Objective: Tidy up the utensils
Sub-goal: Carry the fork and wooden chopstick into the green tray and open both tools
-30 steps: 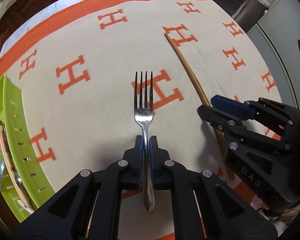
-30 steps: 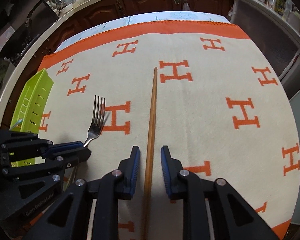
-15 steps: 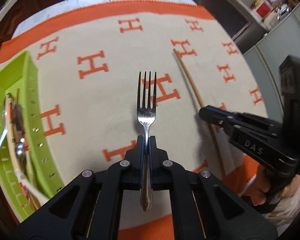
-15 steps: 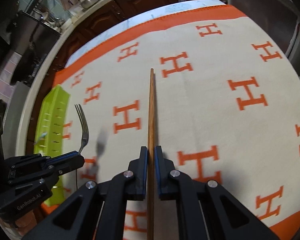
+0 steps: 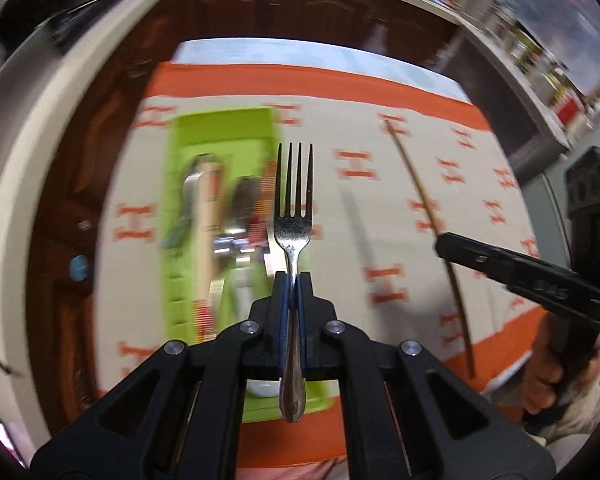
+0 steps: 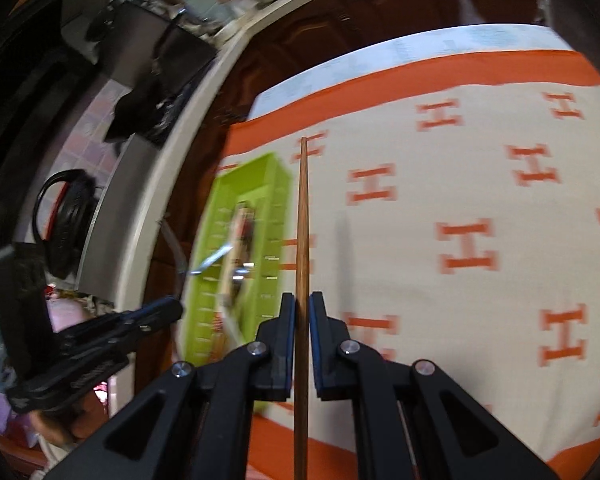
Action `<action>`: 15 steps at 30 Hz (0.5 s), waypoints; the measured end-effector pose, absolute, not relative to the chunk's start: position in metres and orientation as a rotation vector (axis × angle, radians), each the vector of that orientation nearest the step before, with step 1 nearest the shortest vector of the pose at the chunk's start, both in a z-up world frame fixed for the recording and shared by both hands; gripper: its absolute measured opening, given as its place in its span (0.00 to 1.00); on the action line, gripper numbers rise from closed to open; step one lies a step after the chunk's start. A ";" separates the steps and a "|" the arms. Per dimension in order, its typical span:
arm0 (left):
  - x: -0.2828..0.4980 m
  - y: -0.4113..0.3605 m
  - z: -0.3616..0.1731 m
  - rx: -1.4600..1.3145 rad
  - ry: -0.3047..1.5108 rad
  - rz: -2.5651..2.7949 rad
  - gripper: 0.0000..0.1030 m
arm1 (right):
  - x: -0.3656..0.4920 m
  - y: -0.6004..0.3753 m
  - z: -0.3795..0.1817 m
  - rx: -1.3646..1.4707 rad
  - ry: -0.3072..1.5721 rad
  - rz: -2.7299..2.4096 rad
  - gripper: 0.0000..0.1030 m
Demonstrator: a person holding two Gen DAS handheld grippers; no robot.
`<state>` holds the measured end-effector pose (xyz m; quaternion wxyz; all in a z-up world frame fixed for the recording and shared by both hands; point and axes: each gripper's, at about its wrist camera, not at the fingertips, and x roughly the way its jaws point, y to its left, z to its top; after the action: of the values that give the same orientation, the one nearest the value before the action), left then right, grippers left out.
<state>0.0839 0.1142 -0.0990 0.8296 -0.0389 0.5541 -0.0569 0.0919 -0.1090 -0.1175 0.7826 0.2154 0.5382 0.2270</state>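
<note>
- Steel fork (image 5: 293, 236) sits clamped by its handle between the pads of the left gripper (image 5: 293, 292), tines pointing straight ahead, handle end sticking out behind the jaws; it is held above the cloth, over the right wall of the green tray (image 5: 220, 128).
- Wooden chopstick (image 6: 302, 240) is pinched between the pads of the right gripper (image 6: 301, 316), jaws closed on its shaft, thin tip pointing away toward the far orange border of the cloth (image 6: 480, 200).
- In the left wrist view the chopstick (image 5: 428, 208) hangs in the air to the right of the fork, well apart from it, with the right gripper (image 5: 448, 242) gripping it partway along and a hand (image 5: 556, 364) wrapped round that gripper's grip near the cloth's near right corner.
- In the right wrist view the left gripper (image 6: 168, 308) shows low at the left, beyond the tray's near end; the chopstick runs just beside the tray's (image 6: 276, 184) right wall, as seen from this camera.
- Green tray lies along the left edge of the cloth, lengthwise from near to far, already holding several utensils that are too blurred to name.
- Cream cloth with orange H marks is bare across its middle and right side; dark wooden cabinet fronts (image 5: 300, 12) stand past its far edge.
</note>
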 end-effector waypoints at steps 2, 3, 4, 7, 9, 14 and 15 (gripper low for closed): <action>0.082 0.133 -0.103 -0.079 1.171 -0.076 0.02 | 0.097 -0.091 -0.116 0.471 1.166 0.504 0.07; 0.081 0.141 -0.106 -0.077 1.172 -0.058 0.02 | 0.099 -0.083 -0.117 0.477 1.174 0.510 0.07; 0.081 0.145 -0.110 -0.076 1.174 -0.050 0.02 | 0.101 -0.076 -0.118 0.486 1.183 0.513 0.07; 0.084 0.159 -0.124 -0.076 1.194 -0.028 0.02 | 0.105 -0.059 -0.125 0.484 1.210 0.520 0.07; 0.086 0.167 -0.134 -0.081 1.207 -0.027 0.02 | 0.102 -0.049 -0.129 0.483 1.226 0.526 0.07; 0.095 0.168 -0.152 -0.097 1.216 -0.046 0.02 | 0.101 -0.030 -0.135 0.471 1.244 0.520 0.07; 0.096 0.168 -0.154 -0.100 1.218 -0.049 0.02 | 0.102 -0.027 -0.137 0.469 1.249 0.517 0.07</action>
<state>0.0965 0.1679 -0.1537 0.8188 -0.0470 0.5716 -0.0230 0.1015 -0.0274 -0.1365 0.7548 0.2148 0.5727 0.2369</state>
